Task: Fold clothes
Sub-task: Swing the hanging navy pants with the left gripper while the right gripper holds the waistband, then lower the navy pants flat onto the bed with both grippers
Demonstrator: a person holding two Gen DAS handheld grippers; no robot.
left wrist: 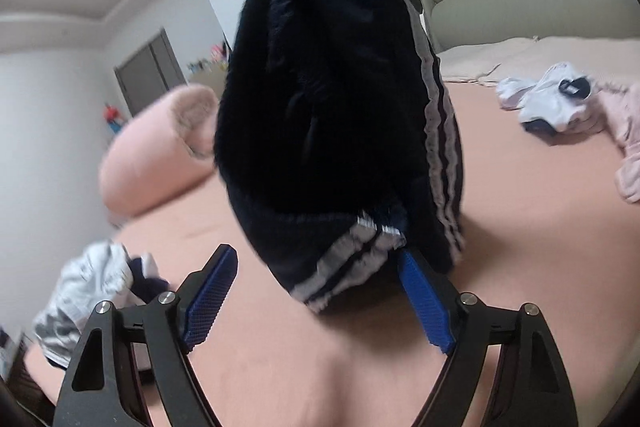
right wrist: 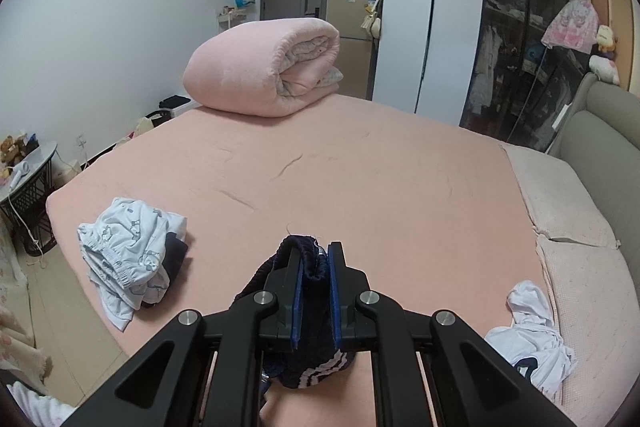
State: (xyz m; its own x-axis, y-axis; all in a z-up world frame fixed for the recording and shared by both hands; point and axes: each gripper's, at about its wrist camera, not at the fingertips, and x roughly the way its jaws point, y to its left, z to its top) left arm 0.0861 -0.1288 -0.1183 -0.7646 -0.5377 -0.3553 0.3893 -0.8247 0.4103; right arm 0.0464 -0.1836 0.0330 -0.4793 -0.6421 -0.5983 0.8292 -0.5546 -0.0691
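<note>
- My right tool [right wrist: 314, 267] is pinching a bunched edge of the dark navy garment [right wrist: 308, 355]; its blue pads are pressed against the fabric on both sides.
- The rest of that garment hangs below the right tool, with white stripes showing at its lower edge, above the pink bed [right wrist: 360, 179].
- In the left wrist view the same dark navy garment [left wrist: 320, 107] hangs down in front of me, its striped cuff just over the gap between the fingers.
- My left tool [left wrist: 316, 291] is spread wide; I cannot tell whether its right pad touches the cloth.
- A light printed garment [right wrist: 128, 259] lies crumpled near the bed's left edge.
- A white garment [right wrist: 532, 343] lies in a heap on the right, partly on the pale cover by the headboard.
- A rolled pink duvet [right wrist: 260, 67] sits at the far end of the bed.
</note>
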